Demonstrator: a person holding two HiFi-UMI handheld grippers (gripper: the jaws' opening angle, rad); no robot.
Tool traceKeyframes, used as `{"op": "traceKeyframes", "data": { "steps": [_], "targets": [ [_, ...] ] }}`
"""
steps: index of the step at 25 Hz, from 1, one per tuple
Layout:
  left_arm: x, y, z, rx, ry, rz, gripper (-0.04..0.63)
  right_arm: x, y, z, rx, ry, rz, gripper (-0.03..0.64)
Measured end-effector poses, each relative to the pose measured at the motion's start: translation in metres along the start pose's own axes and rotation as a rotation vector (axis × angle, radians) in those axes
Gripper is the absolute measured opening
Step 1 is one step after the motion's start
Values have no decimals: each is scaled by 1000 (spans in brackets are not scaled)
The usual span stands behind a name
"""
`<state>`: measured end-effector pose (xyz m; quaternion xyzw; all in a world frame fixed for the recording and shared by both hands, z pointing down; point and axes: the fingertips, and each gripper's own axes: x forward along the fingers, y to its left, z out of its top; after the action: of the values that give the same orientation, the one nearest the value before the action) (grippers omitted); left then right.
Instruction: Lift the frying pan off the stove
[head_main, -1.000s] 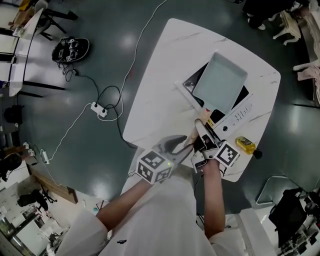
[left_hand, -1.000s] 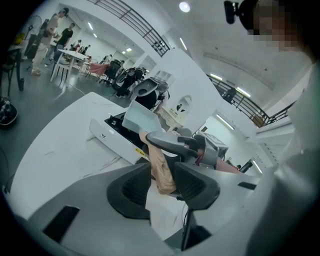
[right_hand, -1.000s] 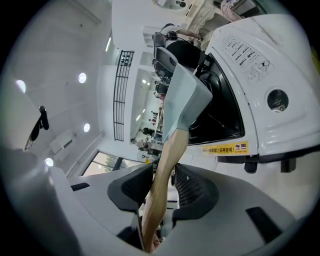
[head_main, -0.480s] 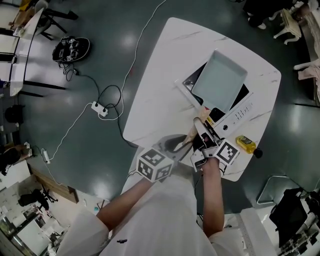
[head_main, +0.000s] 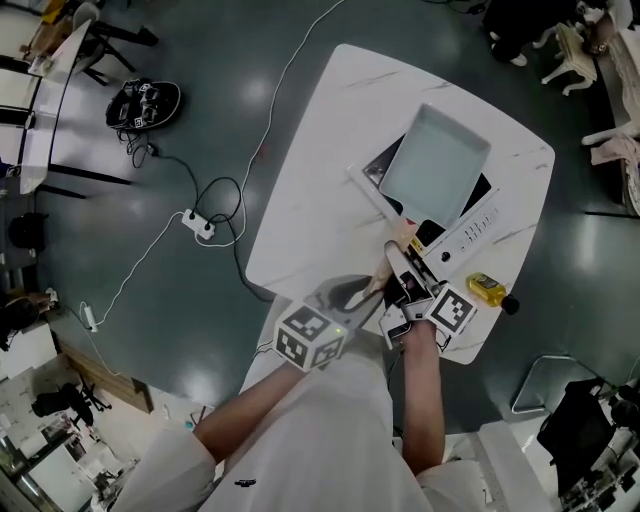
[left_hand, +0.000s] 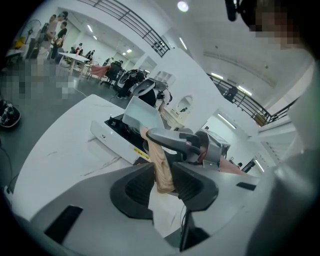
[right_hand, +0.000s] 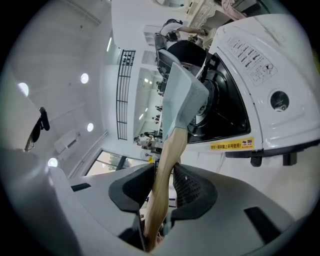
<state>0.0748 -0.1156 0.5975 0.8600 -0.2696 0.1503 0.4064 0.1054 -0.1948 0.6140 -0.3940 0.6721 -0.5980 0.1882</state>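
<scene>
A square pale grey-green frying pan (head_main: 437, 165) sits over the black-topped white stove (head_main: 472, 232); I cannot tell whether it touches the stove. Its wooden handle (head_main: 403, 233) points toward me. My right gripper (head_main: 403, 264) grips the handle's middle (right_hand: 167, 160), with the jaws still closing and both pads pressing the wood. My left gripper (head_main: 374, 286) comes in from the left at the handle's near end (left_hand: 161, 167). The wood sits between its pads and touches them while its jaws are opening slightly. The right gripper's grey fingers (left_hand: 172, 141) cross just beyond it.
The stove stands on a white marble-look table (head_main: 310, 200). A small yellow object (head_main: 487, 289) lies by the table's near right edge. On the dark floor to the left are a power strip (head_main: 198, 222) and cables, and further tables and chairs stand around the room.
The left gripper's jaws have drawn in around the handle's end. The right gripper and the pan hold nearly the same place.
</scene>
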Motion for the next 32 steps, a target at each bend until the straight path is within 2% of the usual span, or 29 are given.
{"op": "traceKeyframes", "data": {
  "steps": [13,25,32],
  "targets": [
    [-42,-42,6,61,-32,-23,109,-32,50,-15,-13,-31,38,110],
    [-90,-75,38,127,-77,-89,112,-46,118,-16,-101,-80,53,120],
    [-124,-94,55,151,-112,-115,112,-53,157,-25,-96,-100,79,120]
  ]
}}
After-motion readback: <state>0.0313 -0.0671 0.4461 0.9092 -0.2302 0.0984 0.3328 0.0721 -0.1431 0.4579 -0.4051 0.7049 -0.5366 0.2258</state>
